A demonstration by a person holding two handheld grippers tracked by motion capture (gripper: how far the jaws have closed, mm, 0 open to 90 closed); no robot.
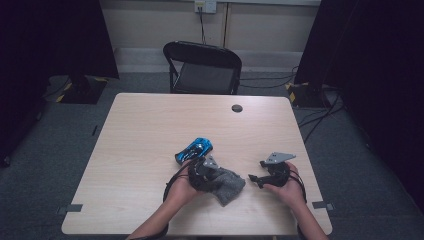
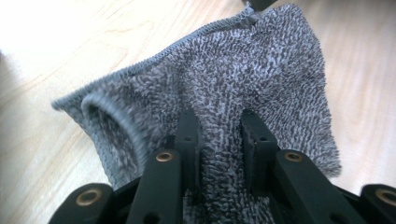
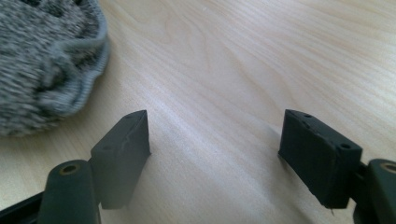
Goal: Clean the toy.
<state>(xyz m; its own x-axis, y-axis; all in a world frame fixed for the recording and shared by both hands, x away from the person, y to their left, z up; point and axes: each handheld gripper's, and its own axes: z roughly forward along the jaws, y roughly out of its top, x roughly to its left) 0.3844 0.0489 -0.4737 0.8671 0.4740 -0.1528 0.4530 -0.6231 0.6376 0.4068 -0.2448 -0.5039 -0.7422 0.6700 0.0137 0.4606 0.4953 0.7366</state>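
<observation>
My left tool (image 2: 219, 135) is clamped on a fold of the grey terry cloth (image 2: 243, 79), which lies on the light wooden tabletop (image 1: 150, 130). My right tool (image 3: 215, 154) stands apart beside it, holding nothing.

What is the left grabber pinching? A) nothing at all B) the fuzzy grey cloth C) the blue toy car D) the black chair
B: in the left gripper view the left gripper has its two black jaws squeezed on a fold of the grey cloth, while the blue toy car lies apart on the table.
</observation>
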